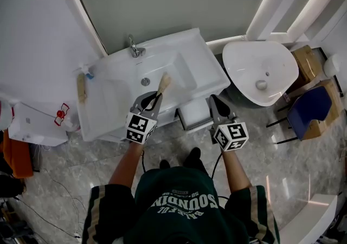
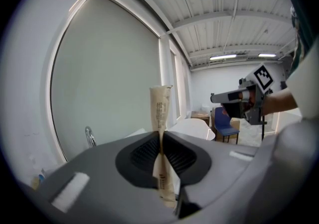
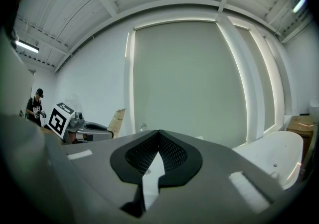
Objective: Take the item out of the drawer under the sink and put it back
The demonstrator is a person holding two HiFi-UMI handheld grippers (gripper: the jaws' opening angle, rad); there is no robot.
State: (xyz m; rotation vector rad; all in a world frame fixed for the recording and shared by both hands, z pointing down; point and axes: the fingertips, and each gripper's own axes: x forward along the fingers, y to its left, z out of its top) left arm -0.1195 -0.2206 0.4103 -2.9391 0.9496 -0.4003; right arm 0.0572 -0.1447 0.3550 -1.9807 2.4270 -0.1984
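Tan paper-wrapped slim packet (image 2: 160,118), pinched upright in my left fingers (image 2: 142,156) over the white sink (image 1: 108,102), is clear of the open white drawer (image 1: 193,114); my right fingers (image 3: 175,156) press together, empty.

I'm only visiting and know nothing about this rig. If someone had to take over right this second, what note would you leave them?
Left gripper: shut on the beige tube, holding it over the sink.
Right gripper: shut and empty, just right of the drawer.
Drawer under the sink: pulled out.
Done: the tube is out of the drawer.
Left: lower the tube back into the drawer and release it. The drawer probably needs pushing shut afterwards.
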